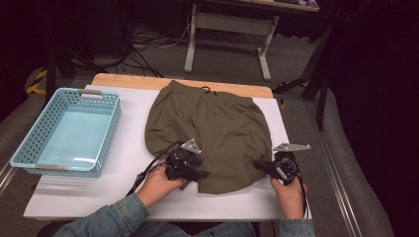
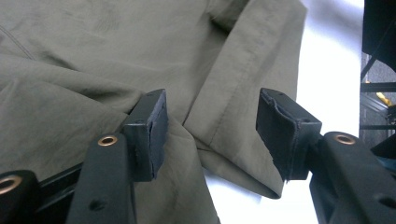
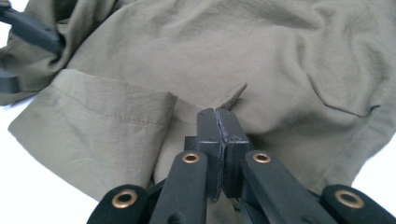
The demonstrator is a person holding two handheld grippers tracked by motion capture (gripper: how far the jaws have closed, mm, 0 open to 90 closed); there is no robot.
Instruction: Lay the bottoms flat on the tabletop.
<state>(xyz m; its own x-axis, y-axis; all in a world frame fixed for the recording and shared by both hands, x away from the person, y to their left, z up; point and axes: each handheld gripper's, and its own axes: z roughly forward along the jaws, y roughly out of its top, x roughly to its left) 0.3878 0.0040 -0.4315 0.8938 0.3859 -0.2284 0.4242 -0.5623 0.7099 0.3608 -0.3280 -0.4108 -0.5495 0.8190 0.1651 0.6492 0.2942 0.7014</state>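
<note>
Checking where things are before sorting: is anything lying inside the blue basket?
No, the blue basket shows a bare pale floor, while the olive shorts lie spread on the white table beside it.

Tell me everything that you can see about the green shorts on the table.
The shorts are olive green, of thin woven cloth, with a gathered waistband and drawstring at the far edge and stitched hems on the legs. They lie flat but wrinkled on the white table, right of the blue basket. The right gripper is shut on a small fold near a leg hem. The left gripper has its jaws apart over the other leg hem.
</note>
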